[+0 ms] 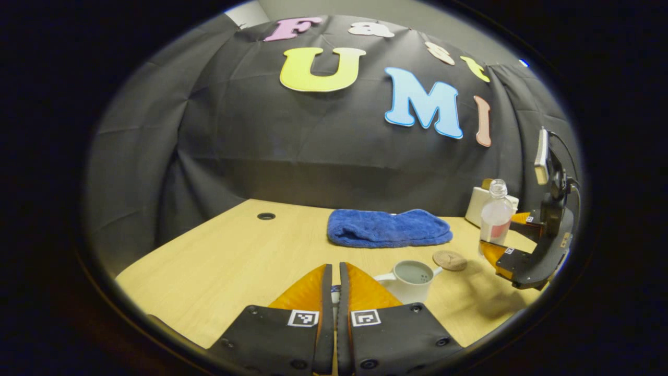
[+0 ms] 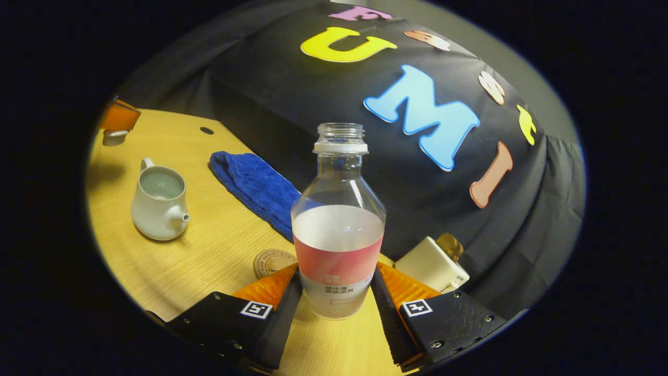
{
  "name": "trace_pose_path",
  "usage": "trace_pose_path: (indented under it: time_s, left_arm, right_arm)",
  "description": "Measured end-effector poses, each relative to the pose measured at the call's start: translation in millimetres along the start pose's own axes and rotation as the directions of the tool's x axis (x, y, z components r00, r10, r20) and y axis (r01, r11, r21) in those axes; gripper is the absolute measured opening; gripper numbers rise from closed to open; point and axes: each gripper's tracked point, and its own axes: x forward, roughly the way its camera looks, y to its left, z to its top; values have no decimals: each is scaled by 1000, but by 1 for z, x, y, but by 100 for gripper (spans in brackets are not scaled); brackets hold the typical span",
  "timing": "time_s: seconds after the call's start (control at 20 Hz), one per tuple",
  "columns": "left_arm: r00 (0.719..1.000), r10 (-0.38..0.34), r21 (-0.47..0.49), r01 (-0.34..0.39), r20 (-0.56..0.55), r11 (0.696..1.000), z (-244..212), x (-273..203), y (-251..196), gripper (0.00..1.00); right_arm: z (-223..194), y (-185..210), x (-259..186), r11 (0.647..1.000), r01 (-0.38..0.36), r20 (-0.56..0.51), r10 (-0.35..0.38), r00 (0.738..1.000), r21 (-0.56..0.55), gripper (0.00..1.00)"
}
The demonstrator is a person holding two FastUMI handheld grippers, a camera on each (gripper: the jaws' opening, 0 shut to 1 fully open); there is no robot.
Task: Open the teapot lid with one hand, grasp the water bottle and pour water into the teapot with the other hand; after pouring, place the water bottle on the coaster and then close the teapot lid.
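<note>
My right gripper (image 2: 336, 274) is shut on the water bottle (image 2: 339, 224), a clear uncapped bottle with a pink label, about half full and upright. In the left gripper view that bottle (image 1: 496, 214) and right gripper (image 1: 499, 236) are at the far right, above the table. The white teapot (image 1: 412, 279) stands open just right of my left gripper (image 1: 334, 267), which is shut on the teapot lid (image 1: 334, 295); only a sliver of the lid shows between the fingers. The round brown coaster (image 1: 450, 259) lies between teapot and bottle. In the right gripper view the teapot (image 2: 159, 203) is at left, the coaster (image 2: 274, 261) beside my finger, and the left gripper (image 2: 119, 119) holds the lid (image 2: 114, 137) at far left.
A folded blue towel (image 1: 389, 228) lies behind the teapot, near the wall. A white box (image 1: 476, 206) with a brown top stands at the back right, behind the bottle. The wooden table (image 1: 224, 261) has a cable hole (image 1: 266, 215) at the back left.
</note>
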Motion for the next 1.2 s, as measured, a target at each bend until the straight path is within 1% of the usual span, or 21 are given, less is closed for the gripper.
trace_pose_path:
  time_s: [0.1, 0.2, 0.3, 0.45, 0.65, 0.8, 1.0, 1.2]
  left_arm:
    - [1000, 5, -2, -5, 0, 1000, -1, -2, 4, 9]
    - [1000, 12, -2, -12, -1, 1000, -2, -4, 8, 9]
    - [1000, 19, -4, -19, -3, 1000, -3, -4, 12, 10]
    - [1000, 25, -7, -25, -4, 1000, -4, -6, 16, 8]
    - [999, 32, -6, -32, -8, 999, -5, -7, 20, 9]
    - [999, 33, -8, -33, -10, 999, -6, -9, 21, 9]
    - [999, 34, -5, -34, -13, 999, -8, -8, 21, 10]
    - [999, 35, -6, -35, -17, 999, -9, -9, 22, 10]
  right_arm:
    - [7, 6, 3, 997, -1, 20, 2, 1000, -73, 76]
    - [12, 13, 6, 987, 0, 33, 5, 999, -160, 75]
    - [16, 17, 8, 967, 14, 54, 0, 999, -253, 75]
    - [22, 26, 10, 935, 31, 86, -1, 996, -354, 75]
    - [32, 25, 10, 858, 103, 146, -33, 989, -504, 75]
    - [34, 27, 9, 810, 130, 169, -38, 985, -572, 75]
    - [39, 30, 12, 731, 180, 213, -49, 976, -658, 75]
    - [41, 33, 13, 679, 208, 239, -49, 970, -704, 75]
